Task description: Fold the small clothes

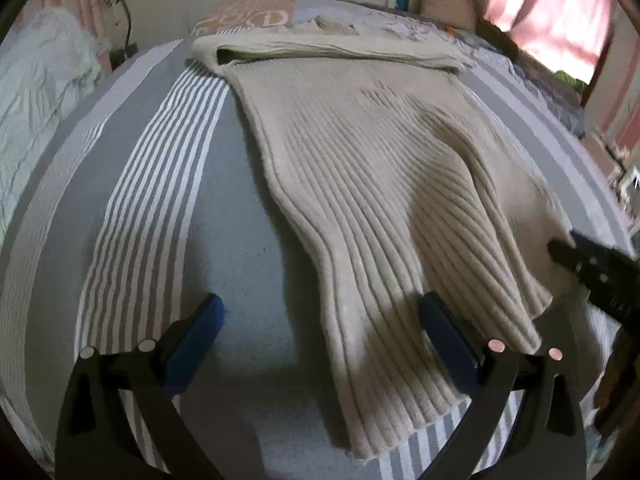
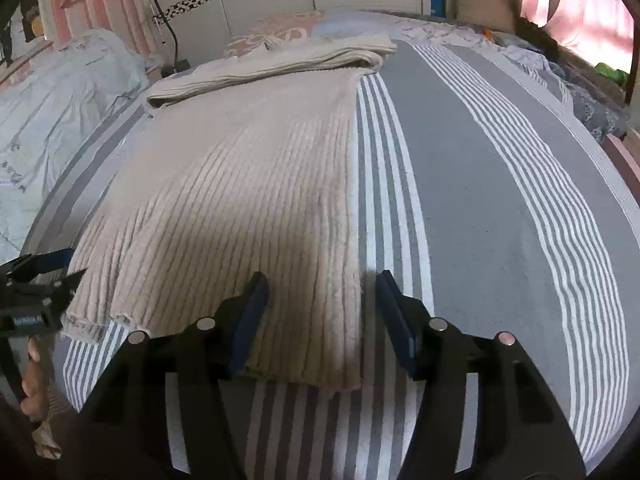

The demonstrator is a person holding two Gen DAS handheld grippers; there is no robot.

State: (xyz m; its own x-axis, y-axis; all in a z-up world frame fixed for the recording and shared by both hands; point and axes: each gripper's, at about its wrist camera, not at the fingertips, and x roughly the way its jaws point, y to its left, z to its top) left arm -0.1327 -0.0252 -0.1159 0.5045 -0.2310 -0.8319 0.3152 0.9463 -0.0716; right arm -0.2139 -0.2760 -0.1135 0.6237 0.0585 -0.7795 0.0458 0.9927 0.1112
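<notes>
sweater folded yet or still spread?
Partly folded: the sweater lies flat on the bed, its far end doubled over in a thick band.

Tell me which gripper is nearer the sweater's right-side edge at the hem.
Right. The right gripper straddles that edge of the beige ribbed sweater, fingers open on either side. The left gripper sits open over the hem's opposite side.

Left gripper (image 1: 320, 320) spread wide at lower centre of its view. Right gripper (image 2: 322, 298) likewise parted, lower centre. Hand (image 2: 34, 384) gripping at lower left.
</notes>
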